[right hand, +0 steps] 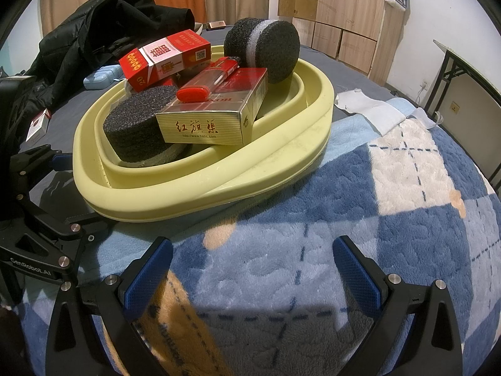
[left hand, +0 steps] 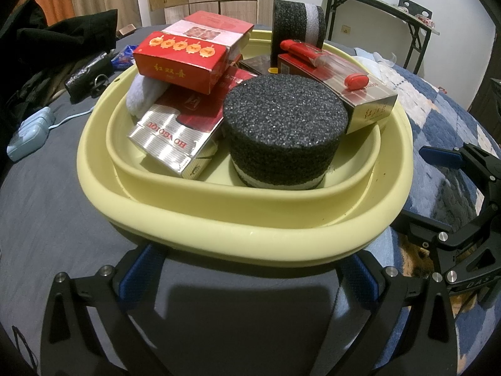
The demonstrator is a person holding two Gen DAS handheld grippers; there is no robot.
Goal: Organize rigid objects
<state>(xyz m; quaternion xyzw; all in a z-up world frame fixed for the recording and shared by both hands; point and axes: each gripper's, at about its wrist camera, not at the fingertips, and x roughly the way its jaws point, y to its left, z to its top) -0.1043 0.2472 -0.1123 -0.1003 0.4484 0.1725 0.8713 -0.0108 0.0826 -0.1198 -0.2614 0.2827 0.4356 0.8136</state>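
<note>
The yellow basin (left hand: 219, 219) is seen on the bed, piled with cigarette boxes (left hand: 180, 61), foam discs (left hand: 285, 119) and a red lighter (right hand: 225, 65). At six o'clock the left tool (left hand: 247, 275) is spread wide just under the rim; the right tool (right hand: 252, 269) is wide and empty. The rim is best gripped squarely, so nothing is tipped.

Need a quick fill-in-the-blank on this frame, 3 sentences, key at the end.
1. The boxes and foam discs sit in a pale ___ basin.
2. The red lighter lies on top of a ___.
3. Both the left gripper and the right gripper are ___, holding nothing.

Missing words: yellow; box; open
</note>
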